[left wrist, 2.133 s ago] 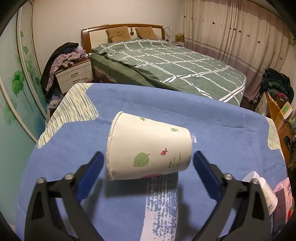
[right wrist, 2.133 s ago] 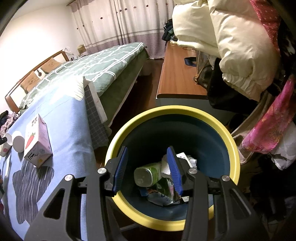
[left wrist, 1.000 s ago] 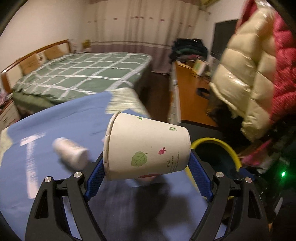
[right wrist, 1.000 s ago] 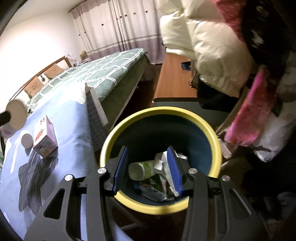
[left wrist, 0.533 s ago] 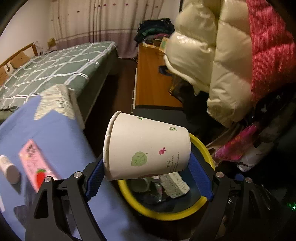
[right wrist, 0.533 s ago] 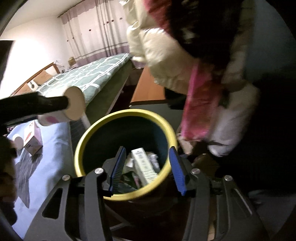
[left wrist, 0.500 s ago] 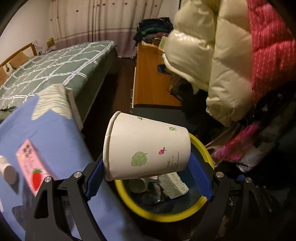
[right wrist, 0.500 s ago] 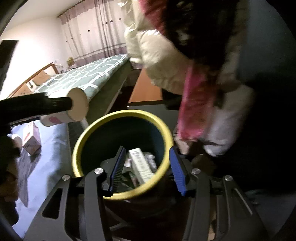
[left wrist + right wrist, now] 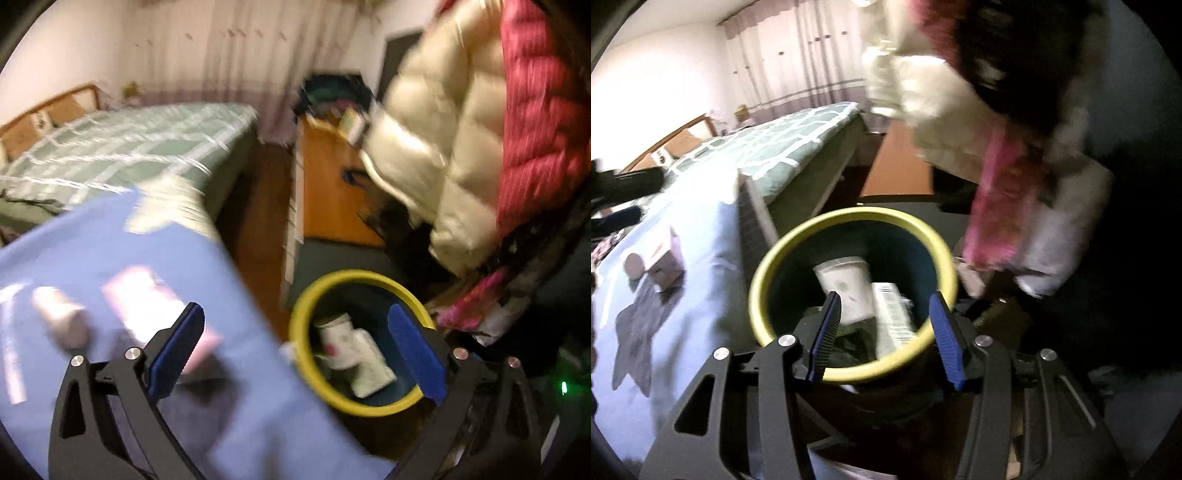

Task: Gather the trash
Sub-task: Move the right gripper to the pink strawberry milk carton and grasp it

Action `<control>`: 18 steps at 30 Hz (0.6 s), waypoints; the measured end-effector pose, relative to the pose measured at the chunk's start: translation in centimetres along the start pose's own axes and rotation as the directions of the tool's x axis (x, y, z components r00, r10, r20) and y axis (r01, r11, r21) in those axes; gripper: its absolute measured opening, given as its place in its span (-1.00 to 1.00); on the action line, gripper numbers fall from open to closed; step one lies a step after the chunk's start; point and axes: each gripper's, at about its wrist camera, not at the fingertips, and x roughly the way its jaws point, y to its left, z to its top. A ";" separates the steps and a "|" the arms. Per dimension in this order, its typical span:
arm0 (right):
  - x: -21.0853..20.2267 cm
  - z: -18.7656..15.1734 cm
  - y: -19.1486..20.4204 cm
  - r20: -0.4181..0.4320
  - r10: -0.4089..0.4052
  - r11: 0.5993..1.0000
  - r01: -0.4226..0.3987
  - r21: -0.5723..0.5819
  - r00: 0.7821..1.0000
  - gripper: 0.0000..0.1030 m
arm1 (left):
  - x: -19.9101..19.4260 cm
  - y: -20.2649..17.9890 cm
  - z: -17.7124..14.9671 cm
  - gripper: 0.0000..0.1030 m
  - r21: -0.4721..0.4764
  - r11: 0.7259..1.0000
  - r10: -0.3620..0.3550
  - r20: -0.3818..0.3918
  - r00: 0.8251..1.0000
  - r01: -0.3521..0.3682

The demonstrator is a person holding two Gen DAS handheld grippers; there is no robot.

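The paper cup (image 9: 338, 339) with the leaf print lies inside the yellow-rimmed bin (image 9: 354, 275), beside a white box (image 9: 371, 373). My left gripper (image 9: 295, 321) hangs over the table edge and the bin, its jaws opening wide with nothing between them. In the right wrist view the same cup (image 9: 846, 284) and box (image 9: 892, 314) rest on other rubbish in the bin (image 9: 768, 266). My right gripper (image 9: 885, 306) hovers over the bin's near rim, part open and holding nothing. Both views are blurred by motion.
A pink carton (image 9: 147, 295) and a small white bottle (image 9: 59, 321) lie on the blue tablecloth (image 9: 110, 240). Puffy cream and red jackets (image 9: 443, 147) hang above the bin. A bed (image 9: 129, 147) and a wooden cabinet (image 9: 328, 192) stand behind.
The left gripper has let go of the paper cup, which now lies in the bin, and its jaws have spread. Its view has swung back toward the table. The right gripper stays over the bin.
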 end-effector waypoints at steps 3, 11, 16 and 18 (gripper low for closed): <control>0.1 0.8 2.9 0.005 0.044 0.998 -0.043 -0.050 0.999 -0.07 | -5.2 6.7 -1.8 0.91 -0.069 0.992 0.111 0.111 0.988 -0.104; 0.9 2.9 11.5 0.008 0.195 0.968 -0.191 -0.160 0.981 -0.05 | -12.6 24.3 -8.4 0.91 -0.320 0.858 0.462 0.141 0.876 -0.401; 1.6 4.3 16.1 0.011 0.260 0.943 -0.251 -0.216 0.966 0.06 | -15.3 33.2 -12.2 0.91 -0.436 0.722 0.626 0.081 0.776 -0.537; 2.0 4.5 17.5 0.000 0.282 0.935 -0.274 -0.226 0.959 0.10 | -15.9 36.0 -13.8 0.91 -0.484 0.676 0.652 0.041 0.757 -0.556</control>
